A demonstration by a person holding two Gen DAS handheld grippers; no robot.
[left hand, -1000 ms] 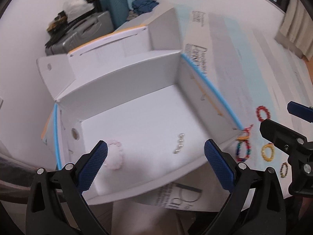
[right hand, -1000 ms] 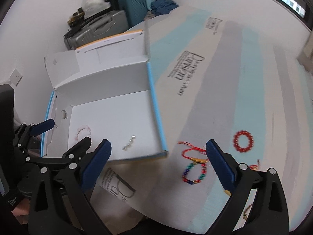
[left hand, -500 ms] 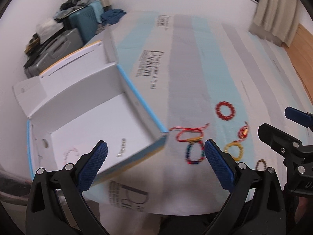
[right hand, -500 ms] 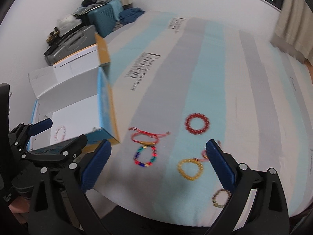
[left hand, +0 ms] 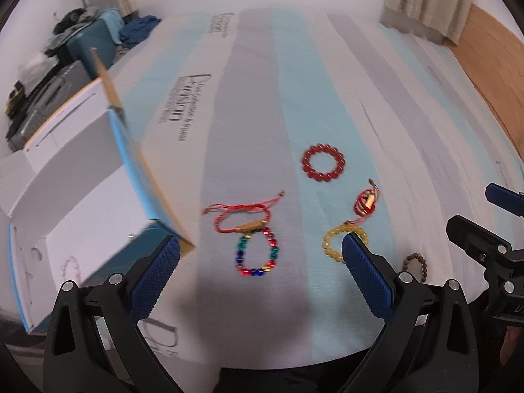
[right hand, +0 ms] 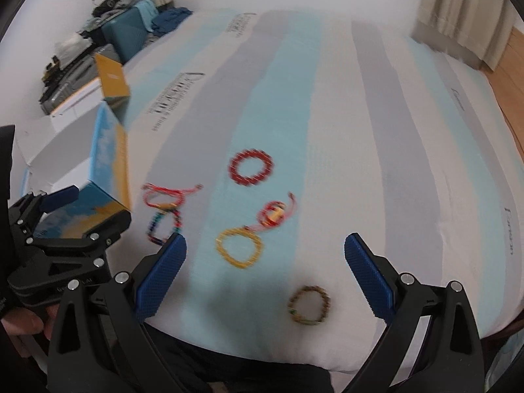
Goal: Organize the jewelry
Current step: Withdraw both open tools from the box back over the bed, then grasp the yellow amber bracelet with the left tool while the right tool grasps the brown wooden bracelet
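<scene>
Several bracelets lie on the striped mattress. A multicolour bead bracelet [left hand: 257,255] lies just beyond my open, empty left gripper [left hand: 260,271], with a red cord bracelet [left hand: 244,217] behind it. A yellow bead bracelet [right hand: 239,247], a small red cord bracelet [right hand: 275,214], a red bead bracelet [right hand: 250,167] and a brown bead bracelet [right hand: 309,304] lie ahead of my open, empty right gripper [right hand: 263,271]. An open white box [left hand: 82,196] at the left holds a pale pink bracelet [left hand: 70,265].
The mattress [right hand: 376,131] stretches far ahead and right. Suitcases and bags [left hand: 65,52] stand against the wall at the back left. A curtain [right hand: 458,9] and wooden floor [left hand: 491,52] are at the back right.
Both grippers have swung right, away from the white box, and now face the bracelets on the mattress. Both stay open and empty.
</scene>
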